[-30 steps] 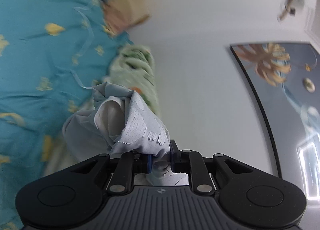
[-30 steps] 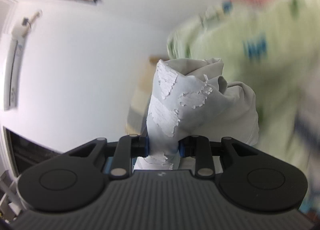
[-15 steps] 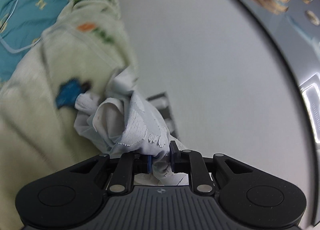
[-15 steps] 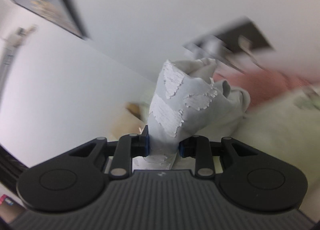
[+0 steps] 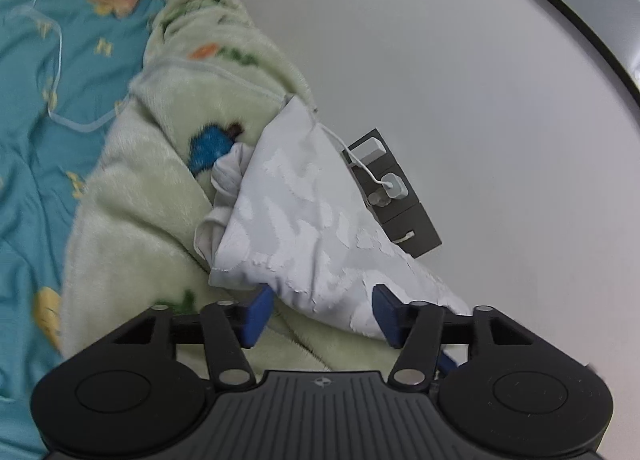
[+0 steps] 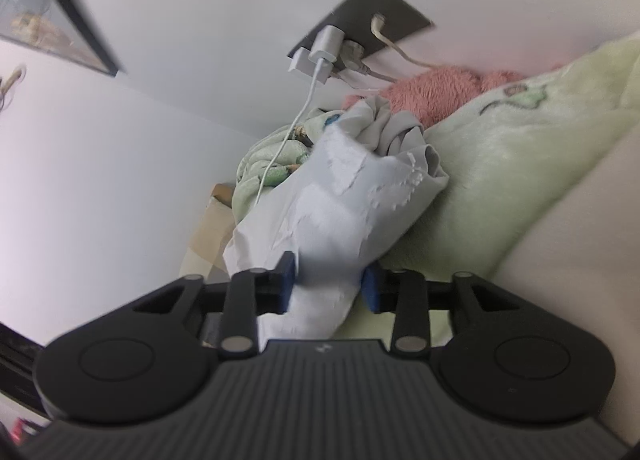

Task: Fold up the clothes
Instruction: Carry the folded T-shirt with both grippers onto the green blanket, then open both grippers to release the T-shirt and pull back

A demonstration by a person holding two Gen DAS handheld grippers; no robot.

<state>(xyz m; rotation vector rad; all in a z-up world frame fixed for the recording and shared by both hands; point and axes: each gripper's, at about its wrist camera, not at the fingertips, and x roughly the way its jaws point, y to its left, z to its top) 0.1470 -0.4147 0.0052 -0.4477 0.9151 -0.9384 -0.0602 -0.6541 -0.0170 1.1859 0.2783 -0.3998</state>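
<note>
A bed fills both fisheye views, covered by a teal sheet (image 5: 28,132) with yellow motifs and, over it, a thick pale green fleece blanket (image 5: 144,196) that runs along a white wall (image 5: 440,80). On that wall sits a dark socket plate (image 5: 400,204) with white chargers plugged in, and a pink fuzzy item (image 6: 436,88) lies at the blanket's far edge. The task's thing is a pale grey garment (image 5: 296,220) with a raised white pattern — it rests bunched on the green blanket, close against the wall, under the sockets. The left gripper (image 5: 320,312) stands wide, its blue pads either side of the cloth's near edge without pinching it. The right gripper (image 6: 330,286) is narrower, with a thick wad of the same garment (image 6: 344,196) running between its pads; whether it is gripping firmly or letting go cannot be told through the blur. As for progress, the garment shows no flat panels or clean creases — it is a crumpled bundle, so folding it neatly appears to remain ahead.
</note>
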